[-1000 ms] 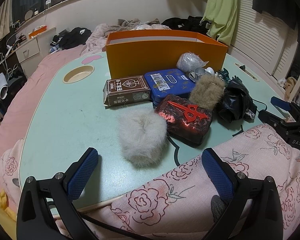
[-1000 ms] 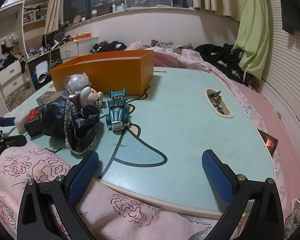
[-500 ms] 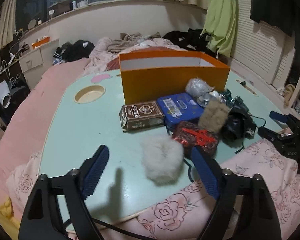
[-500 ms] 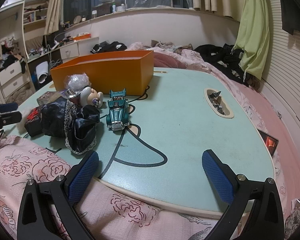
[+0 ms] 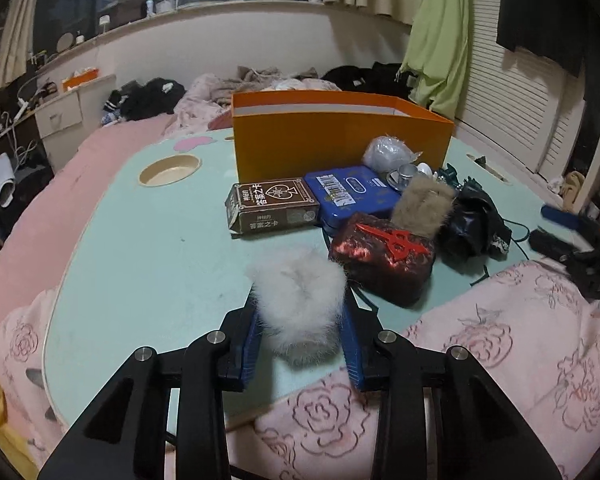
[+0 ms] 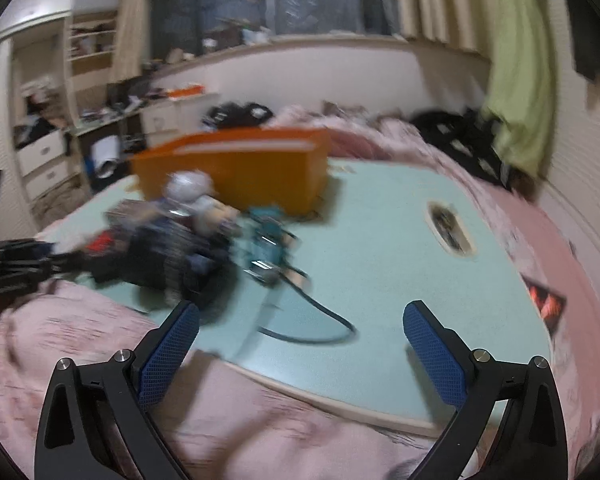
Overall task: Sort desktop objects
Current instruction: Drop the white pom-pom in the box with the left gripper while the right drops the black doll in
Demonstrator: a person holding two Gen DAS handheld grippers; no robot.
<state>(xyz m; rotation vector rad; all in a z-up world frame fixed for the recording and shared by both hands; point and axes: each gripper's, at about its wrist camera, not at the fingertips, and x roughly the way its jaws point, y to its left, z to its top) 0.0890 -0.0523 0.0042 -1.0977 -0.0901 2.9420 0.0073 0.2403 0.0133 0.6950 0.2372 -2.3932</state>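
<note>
My left gripper [image 5: 301, 306] holds a white fur ball [image 5: 296, 288] at the near edge of the pale green table [image 5: 140, 260]; its jaws are closing and both blue pads press into the fluff. Behind the ball lie a dark block with a red emblem [image 5: 384, 256], a brown card box [image 5: 274, 204], a blue tin [image 5: 352, 192], a brown fur piece [image 5: 420, 208] and black cloth [image 5: 472, 220]. An orange box [image 5: 340, 140] stands open behind them. My right gripper [image 6: 300, 312] hangs open and empty over the table's near edge, in a blurred view, with a teal toy car [image 6: 266, 240] ahead.
A pink rose-print quilt [image 5: 460, 360] laps over the table's near edge. A round cup hole [image 5: 170, 168] sits at the back left, and an oval recess [image 6: 450, 228] with small items lies on the right side. Bedding and clothes are piled beyond the table.
The left jaws have closed from wide apart onto the white fur ball. The right wrist view has swung and turned blurred; its jaws stay wide.
</note>
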